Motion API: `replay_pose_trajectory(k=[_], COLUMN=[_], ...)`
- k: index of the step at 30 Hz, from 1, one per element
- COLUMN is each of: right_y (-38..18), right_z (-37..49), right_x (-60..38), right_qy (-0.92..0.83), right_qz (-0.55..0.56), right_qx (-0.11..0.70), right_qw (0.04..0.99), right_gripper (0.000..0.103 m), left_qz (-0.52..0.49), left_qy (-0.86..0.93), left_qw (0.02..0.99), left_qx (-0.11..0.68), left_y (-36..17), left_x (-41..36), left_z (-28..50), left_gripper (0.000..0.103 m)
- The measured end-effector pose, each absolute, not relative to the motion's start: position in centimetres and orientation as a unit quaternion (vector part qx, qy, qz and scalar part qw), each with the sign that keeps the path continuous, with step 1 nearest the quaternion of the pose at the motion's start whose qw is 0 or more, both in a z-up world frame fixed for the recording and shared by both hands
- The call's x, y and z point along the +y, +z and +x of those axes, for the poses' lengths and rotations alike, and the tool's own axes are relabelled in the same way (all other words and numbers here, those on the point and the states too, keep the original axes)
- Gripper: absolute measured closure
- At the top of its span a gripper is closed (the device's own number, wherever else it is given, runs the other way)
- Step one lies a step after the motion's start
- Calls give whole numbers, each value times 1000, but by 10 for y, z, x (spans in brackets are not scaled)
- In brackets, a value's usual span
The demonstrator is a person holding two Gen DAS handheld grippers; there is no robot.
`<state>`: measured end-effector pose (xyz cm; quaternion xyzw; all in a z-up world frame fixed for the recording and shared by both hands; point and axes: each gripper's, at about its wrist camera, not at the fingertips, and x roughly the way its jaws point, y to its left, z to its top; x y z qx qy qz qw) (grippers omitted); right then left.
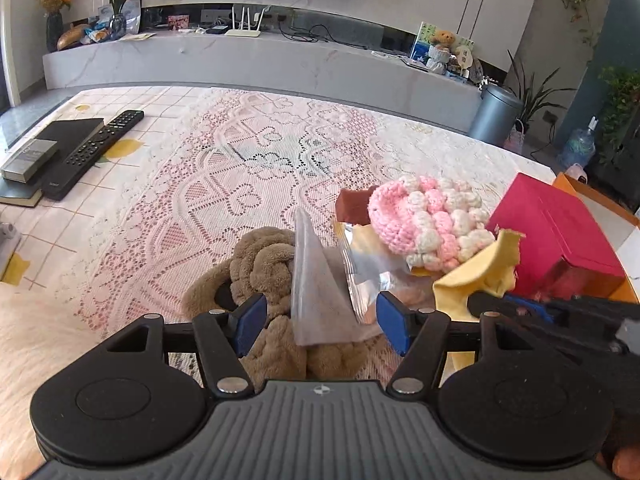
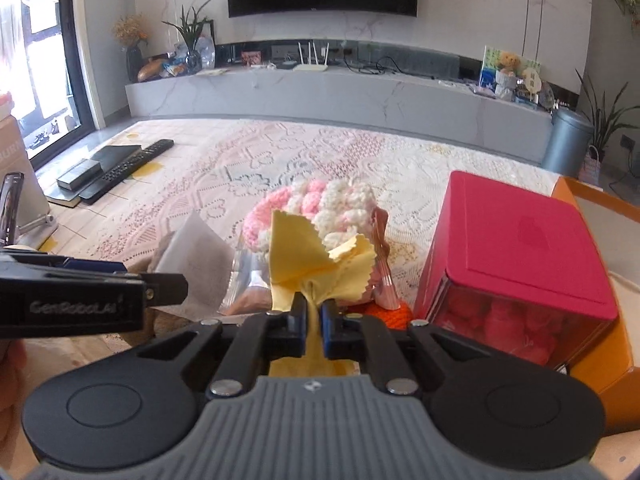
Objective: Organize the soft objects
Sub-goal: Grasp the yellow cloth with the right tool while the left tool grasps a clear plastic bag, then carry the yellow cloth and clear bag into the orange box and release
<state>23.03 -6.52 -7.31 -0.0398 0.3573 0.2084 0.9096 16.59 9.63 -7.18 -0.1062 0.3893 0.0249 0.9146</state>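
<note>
A yellow cloth (image 2: 304,252) with zigzag edges bunches up between the pads of my right gripper (image 2: 314,310), which is shut on it. That same yellow cloth (image 1: 476,276) shows at the right of the left wrist view, with the right gripper (image 1: 480,302) holding it. My left gripper (image 1: 322,322) is open over a brown plush toy (image 1: 264,264) and a clear plastic bag (image 1: 316,292); its pads touch neither. A pink and white crocheted piece (image 1: 428,220) lies just beyond, also seen as the crocheted piece (image 2: 320,204) behind the cloth.
A red lidded box (image 2: 516,256) stands at the right beside an orange tray (image 2: 600,344). A foil wrapper (image 1: 364,276) and a brown block (image 1: 352,206) lie in the pile. A remote (image 1: 96,148) and books (image 1: 44,152) rest at far left on the lace tablecloth (image 1: 224,184).
</note>
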Motion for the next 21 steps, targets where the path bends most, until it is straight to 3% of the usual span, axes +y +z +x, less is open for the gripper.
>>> replay_pose_trajectory(k=[1,3,4,5,8,16,18,21], right_y=[-74,-78,-79,-80,-83,-89,-89,-85], right_z=[231,230,231,231,231,233,233,231], right_x=[-65,-68,-68,-68,-70,-74,-73,-73], right_qy=[210,213,213,214,215,219,221,221], right_qz=[-37,-36,-35,-33,-25,-17,-19,-29], right_qx=[359,363,365,366,366,370,368,360], right_qw=[909,907,906,905,905,903,903,906], right_gripper=[98,98,98,98,98,97,98,98], left_qz=[-105,-100,-94,-86,-82,-99,-88,-92], left_qy=[24,23,21,19,-12,2,6,9], left_qw=[913,909,908,910,914,903,904,911], left_qx=[393,404,407,405,398,418,418,403], left_y=[-74,-81,-83,-83,-82,-90,-90,-85], left_x=[96,93,90,88,82,83,79,81], left_z=[169,176,177,176,172,181,181,176], left_gripper=[33,51,71,75,81,80,97,99])
